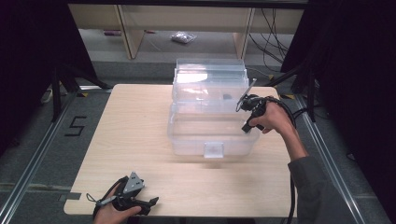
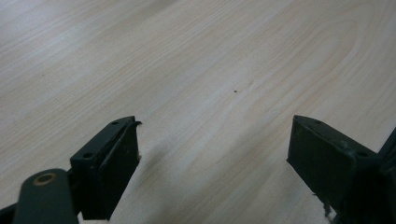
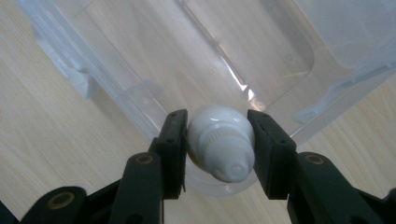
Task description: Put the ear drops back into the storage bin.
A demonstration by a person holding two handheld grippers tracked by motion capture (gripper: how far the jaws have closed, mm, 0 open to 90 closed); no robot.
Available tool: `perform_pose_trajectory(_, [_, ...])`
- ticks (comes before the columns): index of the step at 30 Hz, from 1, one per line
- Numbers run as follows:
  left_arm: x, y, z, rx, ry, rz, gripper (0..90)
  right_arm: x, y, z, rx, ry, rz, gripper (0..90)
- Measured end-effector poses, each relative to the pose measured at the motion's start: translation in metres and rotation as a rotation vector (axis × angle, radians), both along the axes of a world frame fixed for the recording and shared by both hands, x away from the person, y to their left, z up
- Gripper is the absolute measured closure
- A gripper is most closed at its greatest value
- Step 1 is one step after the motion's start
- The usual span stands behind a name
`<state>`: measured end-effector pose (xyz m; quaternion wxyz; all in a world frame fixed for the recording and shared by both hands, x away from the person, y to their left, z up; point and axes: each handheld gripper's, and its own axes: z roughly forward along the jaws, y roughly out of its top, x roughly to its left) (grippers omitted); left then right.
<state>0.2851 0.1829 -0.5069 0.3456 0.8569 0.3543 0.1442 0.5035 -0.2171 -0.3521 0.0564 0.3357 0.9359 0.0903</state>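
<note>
Right gripper [image 3: 218,140] clamped on a white bottle [image 3: 219,144] above the clear bin [image 1: 212,116]. Left gripper [image 2: 212,154] spread apart over the bare surface [image 2: 187,70].

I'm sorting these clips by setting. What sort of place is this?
Probably a lab or recording workspace, not a home: a bare wooden table stands between metal floor rails, a "5" is taped on the grey floor, and loose cables hang behind.

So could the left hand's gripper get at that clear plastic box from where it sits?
Probably yes: the left gripper rests open at the table's near edge, with bare tabletop between it and the clear box. It would need a long reach.
</note>
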Motion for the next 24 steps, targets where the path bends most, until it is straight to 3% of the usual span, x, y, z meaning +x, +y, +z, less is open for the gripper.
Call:
perform_pose_trajectory(3, [0.001,0.002,0.001,0.026,0.003,-0.018,15.9,0.004,0.000,-0.005,-0.011,0.005,-0.001,60.2])
perform_pose_trajectory(4, [0.000,0.000,0.000,0.002,0.002,-0.002,15.9,0.005,0.000,-0.006,-0.011,0.008,0.002,60.2])
perform_pose_trajectory(9, [0.000,0.000,0.000,-0.001,0.001,-0.002,15.9,0.008,0.002,-0.012,-0.010,0.026,-0.028,60.2])
perform_pose_trajectory(11, [0.001,0.003,0.002,0.037,0.005,-0.027,15.9,0.010,0.001,-0.017,-0.006,0.035,-0.016,60.2])
perform_pose_trajectory(12, [0.000,0.000,0.000,-0.002,0.003,-0.003,15.9,0.011,0.000,-0.020,-0.009,0.029,-0.015,60.2])
perform_pose_trajectory(17, [0.000,0.000,0.000,0.000,0.003,-0.001,15.9,0.011,0.000,-0.026,-0.009,0.044,-0.021,60.2])
perform_pose_trajectory(18, [0.001,0.002,0.002,0.037,0.013,-0.029,15.9,0.012,-0.001,-0.029,-0.005,0.042,-0.010,60.2])
perform_pose_trajectory(21, [0.000,0.000,-0.001,0.007,-0.002,0.004,15.9,0.013,-0.001,-0.033,-0.010,0.054,-0.027,60.2])
perform_pose_trajectory(24, [0.000,0.000,0.000,0.002,0.004,-0.004,15.9,0.013,-0.001,-0.035,-0.004,0.065,-0.035,60.2])
